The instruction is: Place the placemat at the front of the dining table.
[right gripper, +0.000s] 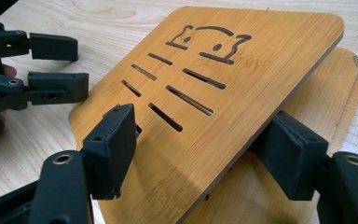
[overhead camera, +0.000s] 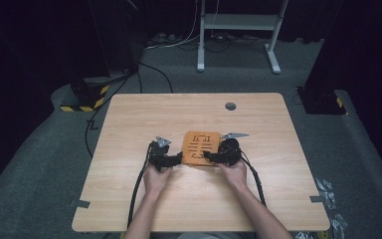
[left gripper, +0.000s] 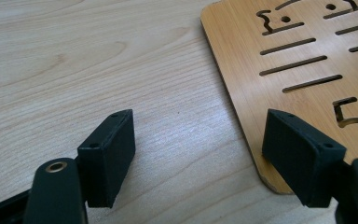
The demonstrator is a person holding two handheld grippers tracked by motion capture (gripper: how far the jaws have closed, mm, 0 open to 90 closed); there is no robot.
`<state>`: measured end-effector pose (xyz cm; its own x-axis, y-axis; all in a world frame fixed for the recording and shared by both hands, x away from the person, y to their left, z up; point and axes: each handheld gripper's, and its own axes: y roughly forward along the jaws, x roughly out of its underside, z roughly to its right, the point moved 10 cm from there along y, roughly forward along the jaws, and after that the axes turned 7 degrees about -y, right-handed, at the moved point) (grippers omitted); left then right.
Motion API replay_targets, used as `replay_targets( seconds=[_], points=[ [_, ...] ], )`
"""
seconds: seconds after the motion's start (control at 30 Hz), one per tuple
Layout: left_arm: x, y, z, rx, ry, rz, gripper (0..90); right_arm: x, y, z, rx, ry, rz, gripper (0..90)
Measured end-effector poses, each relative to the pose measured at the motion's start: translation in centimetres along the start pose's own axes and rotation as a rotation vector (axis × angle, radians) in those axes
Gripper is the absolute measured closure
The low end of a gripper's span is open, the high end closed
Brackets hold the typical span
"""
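A person is working on a bamboo board [overhead camera: 200,148] lying near the middle of the wooden table [overhead camera: 129,119], slightly toward the near edge, with a gripper on each side of it. The board appears to be a folding stand: in the right gripper view its slotted top panel [right gripper: 223,93] is tilting up off a flat base panel [right gripper: 349,93] that is resting on the table. The right gripper [right gripper: 200,144] is straddling the raised panel with one jaw above its face and the other under its edge; the jaws are standing fairly wide and the pads are not visibly pressing, so it is open around the panel rather than clamping it. The left gripper [left gripper: 196,154] is open too, sitting low at the board's left edge, one jaw over the bare table and the other just over the board's near left corner. The step in hand is probably opening the stand. To do it well, the right jaws should be closing squarely on the panel's edge before lifting further, while the left gripper is pinning or pinching the base so it is not sliding or rising with the top. A slow lift about the hinge line should keep the thin wood from twisting.
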<state>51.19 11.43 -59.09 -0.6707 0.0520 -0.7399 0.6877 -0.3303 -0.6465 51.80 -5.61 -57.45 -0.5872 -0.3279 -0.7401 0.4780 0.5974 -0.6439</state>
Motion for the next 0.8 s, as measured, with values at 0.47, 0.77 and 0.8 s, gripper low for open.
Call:
replay_targets(
  seconds=[0.47, 0.77, 0.8],
  points=[
    [0.0, 0.0, -0.1, 0.003, 0.003, 0.005, 25.4, -1.6, -1.1, -0.9, -0.027, -0.018, 0.058, 31.9],
    [0.0, 0.0, 0.0, -0.001, 0.013, 0.002, 25.5, -2.6, -1.6, -1.4, -0.029, -0.027, 0.093, 31.3],
    [0.0, 0.0, 0.0, -0.005, 0.011, 0.001, 25.6, -2.8, -1.7, -1.5, -0.03, -0.025, 0.097, 31.2]
  ],
)
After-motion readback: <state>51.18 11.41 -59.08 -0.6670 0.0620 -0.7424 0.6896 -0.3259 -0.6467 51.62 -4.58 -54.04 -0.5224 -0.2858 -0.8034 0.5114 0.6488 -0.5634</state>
